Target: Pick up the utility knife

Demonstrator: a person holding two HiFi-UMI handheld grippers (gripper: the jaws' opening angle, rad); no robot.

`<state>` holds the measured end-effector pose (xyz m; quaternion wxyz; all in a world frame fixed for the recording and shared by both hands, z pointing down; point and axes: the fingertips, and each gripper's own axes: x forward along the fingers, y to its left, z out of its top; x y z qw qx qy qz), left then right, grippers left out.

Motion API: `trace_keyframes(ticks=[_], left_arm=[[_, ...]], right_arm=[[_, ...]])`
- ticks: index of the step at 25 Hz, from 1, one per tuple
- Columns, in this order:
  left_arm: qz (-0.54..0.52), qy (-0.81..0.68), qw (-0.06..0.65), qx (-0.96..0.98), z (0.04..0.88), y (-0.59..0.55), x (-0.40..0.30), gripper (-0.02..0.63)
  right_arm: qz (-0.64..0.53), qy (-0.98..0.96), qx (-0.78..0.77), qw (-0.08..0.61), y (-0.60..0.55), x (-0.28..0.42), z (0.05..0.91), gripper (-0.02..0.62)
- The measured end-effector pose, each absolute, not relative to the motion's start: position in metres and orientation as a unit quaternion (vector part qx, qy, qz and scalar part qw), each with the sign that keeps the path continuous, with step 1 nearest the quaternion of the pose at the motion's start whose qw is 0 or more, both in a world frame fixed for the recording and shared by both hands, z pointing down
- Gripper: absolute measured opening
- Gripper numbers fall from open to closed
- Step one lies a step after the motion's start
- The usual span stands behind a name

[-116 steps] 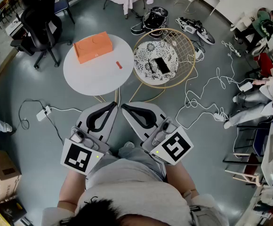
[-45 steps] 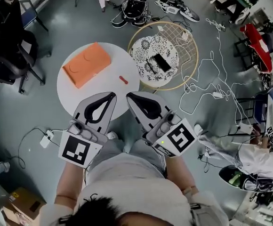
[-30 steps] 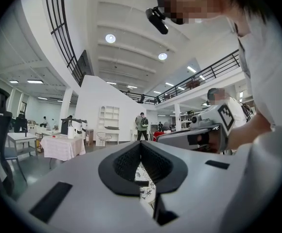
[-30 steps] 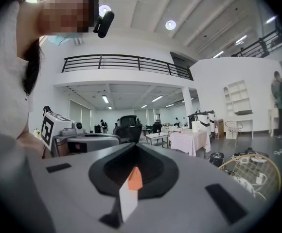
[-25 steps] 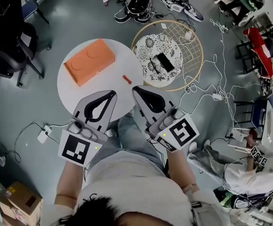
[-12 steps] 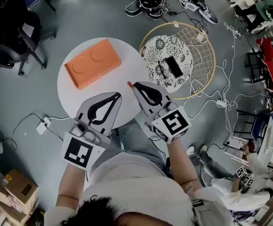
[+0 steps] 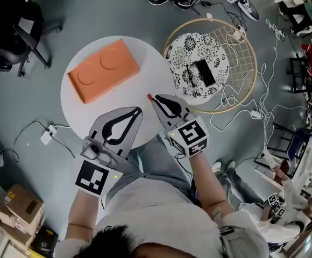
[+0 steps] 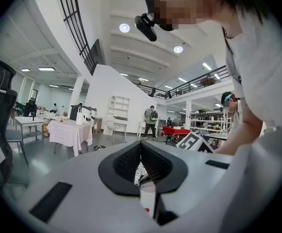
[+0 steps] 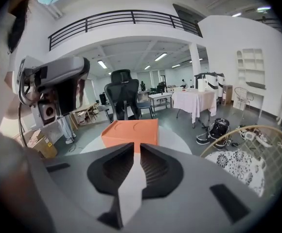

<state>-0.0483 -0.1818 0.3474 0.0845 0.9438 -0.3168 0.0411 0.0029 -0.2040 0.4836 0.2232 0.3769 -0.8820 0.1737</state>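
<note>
The utility knife [image 7: 149,97] is a small red piece lying on the white round table [image 7: 86,109], right of its middle. My right gripper [image 7: 154,98] has its tips just beside the knife, with only a narrow gap between the jaws and nothing in them. In the right gripper view [image 9: 136,147] the knife is hidden under the jaws, and the orange box [image 9: 131,130] shows beyond them. My left gripper [image 7: 139,110] hovers over the table's near edge, shut and empty. Its jaws meet tip to tip in the left gripper view [image 8: 141,142].
The orange box [image 7: 103,69] lies on the table's far left. To the right a patterned round table [image 7: 188,52] carries a black phone [image 7: 203,72] inside a gold wire ring [image 7: 242,42]. Cables [image 7: 269,63] trail over the floor, and an office chair [image 7: 13,34] stands far left.
The person has stepped up to the white table. My right gripper has reached forward until its tips are at the red knife. The left gripper now hangs over the table's near edge.
</note>
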Motion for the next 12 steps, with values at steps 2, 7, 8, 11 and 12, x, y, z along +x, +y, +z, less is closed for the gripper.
trace_keyframes(ticks=[2, 7, 8, 11, 12], left_arm=[[0.043, -0.316, 0.089, 0.943, 0.353, -0.185, -0.047, 0.012], [0.051, -0.316, 0.101, 0.942, 0.364, -0.186, -0.04, 0.011], [0.052, -0.316, 0.104, 0.942, 0.366, -0.186, -0.04, 0.011], [0.058, -0.317, 0.11, 0.94, 0.373, -0.188, -0.042, 0.011], [0.06, -0.318, 0.113, 0.939, 0.375, -0.188, -0.043, 0.012]], right_arm=[[0.185, -0.877, 0.373, 0.24, -0.204, 0.004, 0.501, 0.037], [0.213, -0.861, 0.368, 0.279, -0.2, 0.01, 0.545, 0.046], [0.219, -0.857, 0.368, 0.286, -0.199, 0.01, 0.553, 0.048], [0.236, -0.845, 0.37, 0.304, -0.2, 0.011, 0.576, 0.052], [0.239, -0.842, 0.371, 0.31, -0.2, 0.012, 0.583, 0.052]])
